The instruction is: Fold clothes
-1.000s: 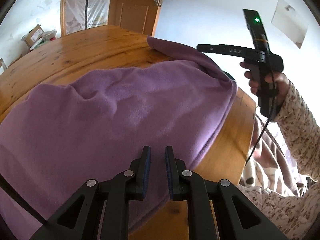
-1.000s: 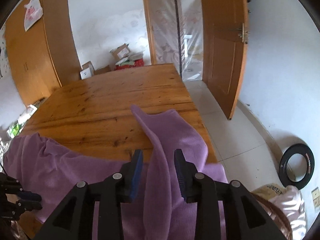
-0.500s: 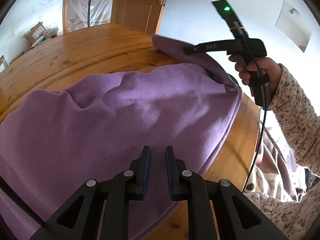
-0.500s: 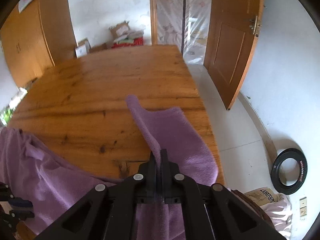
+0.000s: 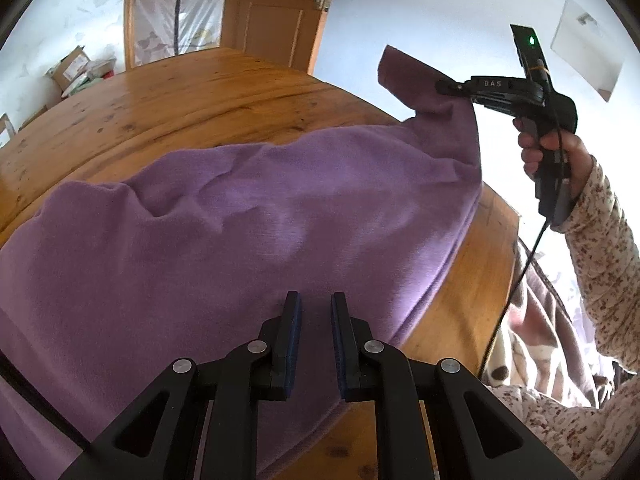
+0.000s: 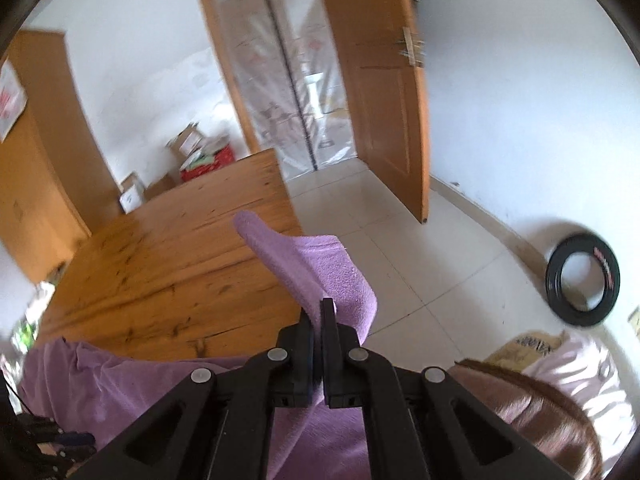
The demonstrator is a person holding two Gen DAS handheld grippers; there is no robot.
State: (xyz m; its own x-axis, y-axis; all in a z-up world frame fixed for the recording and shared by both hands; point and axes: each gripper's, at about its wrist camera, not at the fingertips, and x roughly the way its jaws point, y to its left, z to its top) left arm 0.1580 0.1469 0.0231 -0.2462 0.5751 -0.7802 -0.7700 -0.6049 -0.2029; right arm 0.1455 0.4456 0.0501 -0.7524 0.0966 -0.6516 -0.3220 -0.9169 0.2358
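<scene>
Pinching a raised corner of the soft purple fleece garment (image 6: 320, 276), the right gripper (image 6: 321, 312) has its jaws pressed together on the fabric, lifted above the far right corner of the wooden table (image 6: 168, 264). The left gripper (image 5: 315, 312) hovers with its jaws slightly apart over the garment near the table's near edge, nothing between them. The garment lies spread across the near side of the table. Beyond stand a wooden door (image 6: 384, 120), cardboard boxes (image 6: 188, 148) and a black ring (image 6: 582, 278) on the tiled floor (image 6: 400, 248).
</scene>
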